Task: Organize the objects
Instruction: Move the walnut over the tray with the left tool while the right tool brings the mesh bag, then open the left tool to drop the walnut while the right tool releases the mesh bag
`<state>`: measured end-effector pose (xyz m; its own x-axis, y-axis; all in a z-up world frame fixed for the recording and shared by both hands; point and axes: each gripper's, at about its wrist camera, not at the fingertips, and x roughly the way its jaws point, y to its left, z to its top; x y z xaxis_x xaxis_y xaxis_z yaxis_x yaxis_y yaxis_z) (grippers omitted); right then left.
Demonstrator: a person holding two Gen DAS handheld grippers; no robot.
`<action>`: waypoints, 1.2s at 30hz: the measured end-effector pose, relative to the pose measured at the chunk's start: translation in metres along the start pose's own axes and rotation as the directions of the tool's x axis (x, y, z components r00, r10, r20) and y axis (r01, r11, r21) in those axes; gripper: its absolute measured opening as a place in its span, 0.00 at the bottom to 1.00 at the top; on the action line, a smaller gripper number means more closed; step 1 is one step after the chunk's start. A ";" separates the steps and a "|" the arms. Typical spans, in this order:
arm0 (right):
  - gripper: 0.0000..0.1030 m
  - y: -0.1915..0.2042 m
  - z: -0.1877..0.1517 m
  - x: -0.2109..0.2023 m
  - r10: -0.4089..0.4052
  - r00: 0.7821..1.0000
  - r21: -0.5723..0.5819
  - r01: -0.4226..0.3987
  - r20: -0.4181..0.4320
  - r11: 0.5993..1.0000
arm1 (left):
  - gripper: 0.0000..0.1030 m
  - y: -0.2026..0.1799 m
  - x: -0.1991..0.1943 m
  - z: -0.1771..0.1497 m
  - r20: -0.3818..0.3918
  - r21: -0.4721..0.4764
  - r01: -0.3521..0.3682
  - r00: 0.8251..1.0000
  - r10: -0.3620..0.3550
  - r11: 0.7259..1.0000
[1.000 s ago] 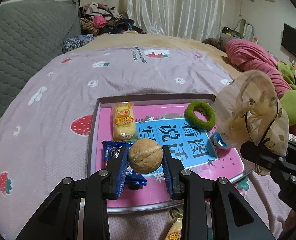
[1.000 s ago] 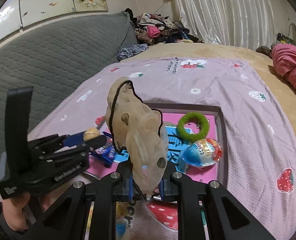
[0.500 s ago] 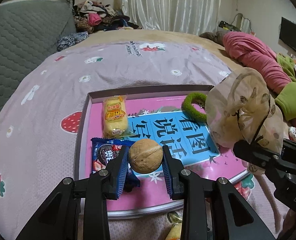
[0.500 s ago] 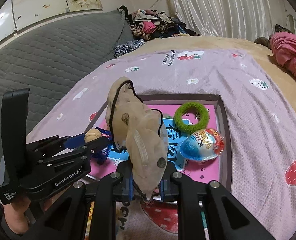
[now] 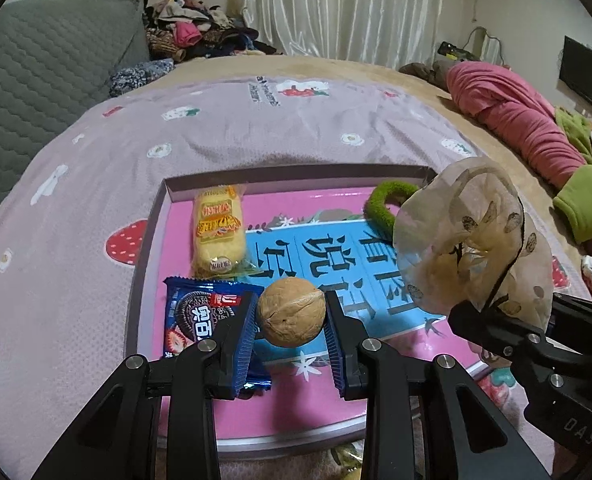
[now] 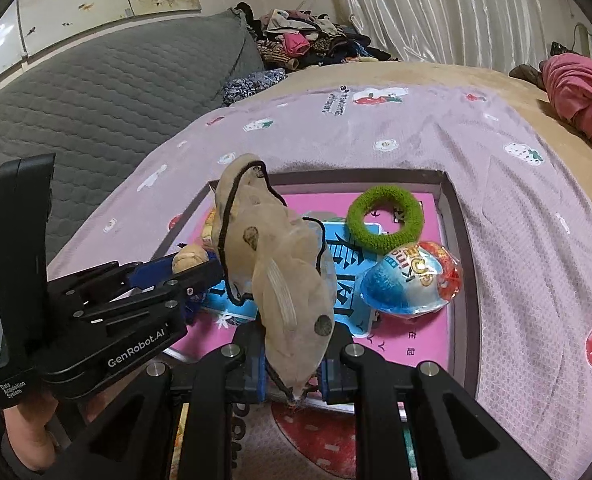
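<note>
My left gripper [image 5: 289, 318] is shut on a brown walnut [image 5: 290, 312] and holds it above the near left part of a pink tray [image 5: 296, 404]. My right gripper [image 6: 291, 376] is shut on a sheer beige spotted hair scrunchie [image 6: 283, 272], held above the tray's near edge [image 6: 456, 240]; the scrunchie also shows in the left wrist view [image 5: 472, 236]. On the tray lie a yellow cake packet [image 5: 217, 236], a blue Oreo packet [image 5: 199, 316], a green hair ring [image 6: 384, 216], a blue-and-red egg-shaped packet [image 6: 412, 280] and a blue card [image 5: 336, 256].
The tray rests on a lilac strawberry-print blanket [image 5: 215, 128] on a bed. A grey quilted headboard [image 6: 95, 92] is at the left. A clothes pile [image 5: 191, 36] lies at the back. Pink and green bedding [image 5: 536, 128] lies at the right. Another snack packet peeks below the tray's near edge [image 5: 348, 456].
Both grippers have moved slightly forward and lower over the tray, so the tray looks nearer. Each keeps its grip; the tray items have not moved.
</note>
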<state>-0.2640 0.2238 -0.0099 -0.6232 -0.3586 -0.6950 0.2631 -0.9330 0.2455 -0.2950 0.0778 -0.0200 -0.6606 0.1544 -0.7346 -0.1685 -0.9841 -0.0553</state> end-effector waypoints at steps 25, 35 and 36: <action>0.21 -0.002 -0.012 0.029 -0.043 0.995 -0.043 0.039 -0.094 0.998 | 0.35 -0.004 0.029 -0.010 -0.071 0.041 -0.037 0.997 0.040 0.999; 0.38 0.003 -0.008 0.023 -0.038 0.996 -0.050 0.034 -0.086 0.998 | 0.53 0.002 0.015 -0.008 -0.060 0.027 -0.035 0.998 0.037 0.999; 0.39 0.003 -0.008 0.022 -0.041 0.996 -0.051 0.037 -0.083 0.998 | 0.54 0.002 0.013 -0.007 -0.060 0.028 -0.031 0.998 0.033 0.999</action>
<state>-0.2713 0.2133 -0.0298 -0.5704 -0.3165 -0.7579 0.2774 -0.9428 0.1849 -0.2987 0.0770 -0.0345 -0.6207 0.1162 -0.7754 -0.1682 -0.9857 -0.0131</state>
